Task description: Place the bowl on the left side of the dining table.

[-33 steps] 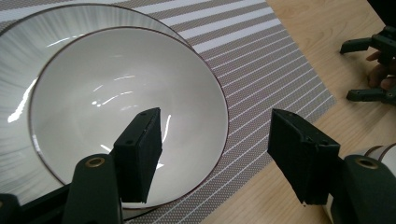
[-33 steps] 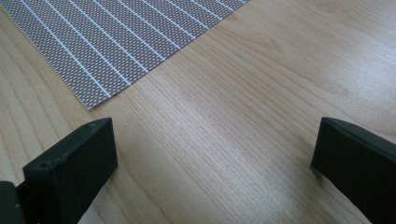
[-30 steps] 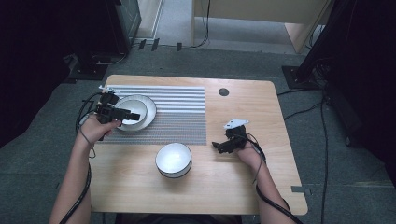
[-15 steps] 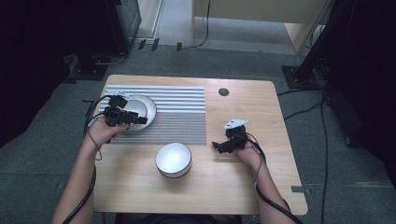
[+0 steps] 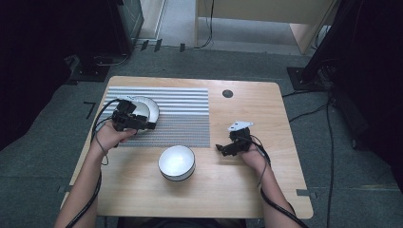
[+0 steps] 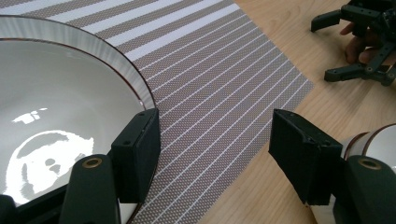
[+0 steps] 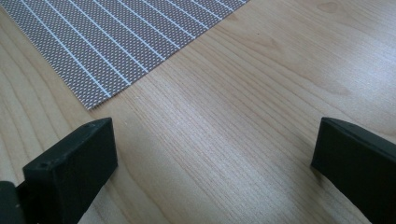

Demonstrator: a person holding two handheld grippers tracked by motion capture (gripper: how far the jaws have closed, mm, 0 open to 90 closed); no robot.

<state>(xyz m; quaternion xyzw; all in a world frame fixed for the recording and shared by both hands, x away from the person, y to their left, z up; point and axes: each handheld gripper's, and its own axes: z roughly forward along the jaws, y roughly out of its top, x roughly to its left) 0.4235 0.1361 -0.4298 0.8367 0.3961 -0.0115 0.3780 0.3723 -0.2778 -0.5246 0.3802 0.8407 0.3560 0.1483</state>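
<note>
A white bowl (image 5: 146, 105) with a thin dark rim line (image 6: 70, 93) sits on the left part of the striped placemat (image 5: 183, 118). My left gripper (image 5: 152, 126) is open at the bowl's near side. In the left gripper view, one finger (image 6: 137, 154) stands against the outside of the rim and the other (image 6: 303, 161) is over the mat's edge. A second white bowl (image 5: 176, 162) rests on bare wood in front of the mat. My right gripper (image 5: 221, 149) is open low over the table, right of that bowl, with nothing between its fingers (image 7: 74, 158).
The wooden table (image 5: 247, 190) has a small dark round hole (image 5: 227, 93) at the far right. The placemat's corner (image 7: 88, 56) lies ahead of the right gripper. The person's forearms come in from the near edge. Cables trail from both grippers.
The left gripper has edged a little right and nearer along the bowl's side, covering more of the bowl. The right gripper and the second bowl have not moved.
</note>
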